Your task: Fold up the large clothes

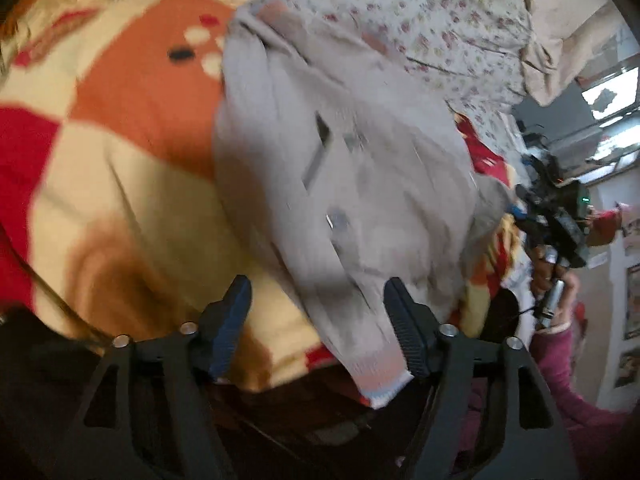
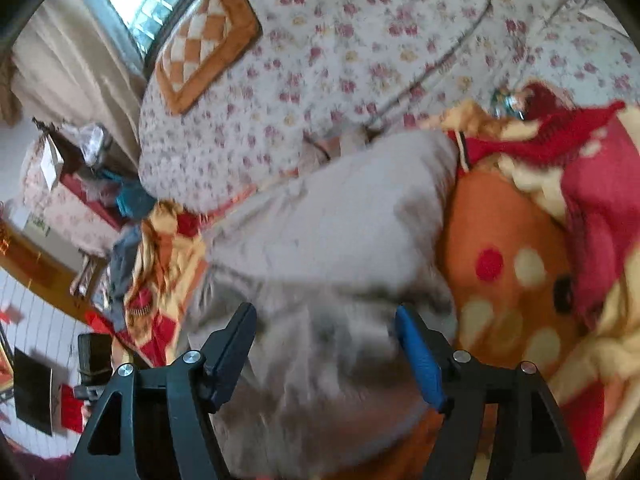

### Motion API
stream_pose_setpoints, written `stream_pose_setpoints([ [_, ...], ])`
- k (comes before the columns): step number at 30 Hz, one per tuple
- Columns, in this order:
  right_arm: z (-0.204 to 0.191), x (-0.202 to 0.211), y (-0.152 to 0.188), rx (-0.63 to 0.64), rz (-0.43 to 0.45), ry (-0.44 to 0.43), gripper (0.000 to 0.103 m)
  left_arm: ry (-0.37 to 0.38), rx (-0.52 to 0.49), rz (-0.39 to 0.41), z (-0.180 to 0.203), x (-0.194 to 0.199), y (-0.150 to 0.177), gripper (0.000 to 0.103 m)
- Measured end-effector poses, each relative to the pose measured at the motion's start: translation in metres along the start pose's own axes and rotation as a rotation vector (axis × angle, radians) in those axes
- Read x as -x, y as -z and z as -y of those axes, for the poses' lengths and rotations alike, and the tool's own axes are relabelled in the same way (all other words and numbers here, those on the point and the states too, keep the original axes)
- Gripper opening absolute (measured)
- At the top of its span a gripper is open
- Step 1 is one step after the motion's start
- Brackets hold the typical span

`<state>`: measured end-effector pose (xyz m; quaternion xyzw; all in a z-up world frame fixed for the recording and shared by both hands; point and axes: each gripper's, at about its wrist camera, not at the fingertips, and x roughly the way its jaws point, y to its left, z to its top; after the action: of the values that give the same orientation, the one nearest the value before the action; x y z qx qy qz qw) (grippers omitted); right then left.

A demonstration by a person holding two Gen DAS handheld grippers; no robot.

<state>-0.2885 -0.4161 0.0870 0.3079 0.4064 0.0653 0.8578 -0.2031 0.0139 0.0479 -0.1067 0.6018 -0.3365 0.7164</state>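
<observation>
A large grey garment (image 1: 360, 152) lies crumpled on an orange, yellow and red blanket (image 1: 140, 120). Its striped cuff (image 1: 384, 384) hangs over the near edge, right beside the right-hand finger of my left gripper (image 1: 318, 300). That gripper stands open just over the cloth, and its pads press on nothing. In the right wrist view the same garment (image 2: 332, 220) spreads under my right gripper (image 2: 324, 320), which is also open with grey cloth below the gap. From the left wrist view, my right gripper (image 1: 520, 206) shows at the garment's far right corner, in a red-sleeved hand (image 1: 604, 220).
A floral quilt (image 2: 360, 40) covers the bed behind the garment, with an orange checked cushion (image 2: 208, 36) on it. A red knitted piece (image 2: 560, 132) lies on the blanket (image 2: 512, 240) at the right. Curtain, window and cluttered furniture stand beyond the bed's edge.
</observation>
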Motion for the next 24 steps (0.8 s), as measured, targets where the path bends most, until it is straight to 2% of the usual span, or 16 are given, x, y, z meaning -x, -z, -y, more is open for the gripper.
stream_pose_setpoints([
  [2, -0.002, 0.001, 0.014, 0.025, -0.042, 0.015, 0.069, 0.032, 0.015, -0.029, 0.000, -0.010, 0.012, 0.080],
  [5, -0.009, 0.002, 0.028, 0.102, -0.065, 0.025, 0.069, 0.030, 0.022, -0.051, 0.003, -0.023, 0.020, 0.080],
  [9, -0.018, 0.000, 0.033, 0.171, -0.082, -0.015, 0.069, 0.001, -0.003, -0.055, 0.009, -0.038, 0.026, 0.080],
  [12, -0.027, -0.006, 0.036, 0.244, -0.118, -0.014, 0.069, 0.008, -0.039, -0.071, 0.019, -0.051, 0.030, 0.080],
  [16, -0.025, -0.018, 0.038, 0.294, -0.119, -0.012, 0.069, 0.002, -0.046, -0.088, 0.023, -0.065, 0.031, 0.078],
  [17, -0.022, -0.025, 0.039, 0.297, -0.133, 0.002, 0.069, 0.011, -0.056, -0.090, 0.024, -0.065, 0.031, 0.066],
  [18, -0.021, -0.030, 0.040, 0.295, -0.148, 0.015, 0.063, 0.009, -0.080, -0.093, 0.027, -0.064, 0.031, 0.047],
  [19, -0.020, -0.034, 0.041, 0.294, -0.159, 0.021, 0.055, -0.014, -0.119, -0.086, 0.031, -0.062, 0.031, 0.040],
  [20, -0.019, -0.035, 0.042, 0.294, -0.164, 0.018, 0.035, -0.035, -0.162, -0.063, 0.036, -0.056, 0.030, 0.029],
  [21, -0.018, -0.033, 0.044, 0.289, -0.162, 0.007, 0.020, -0.039, -0.186, -0.047, 0.040, -0.050, 0.028, 0.024],
  [24, -0.022, -0.020, 0.041, 0.259, -0.138, -0.078, 0.015, 0.028, -0.208, 0.018, 0.050, -0.019, 0.010, 0.019],
])
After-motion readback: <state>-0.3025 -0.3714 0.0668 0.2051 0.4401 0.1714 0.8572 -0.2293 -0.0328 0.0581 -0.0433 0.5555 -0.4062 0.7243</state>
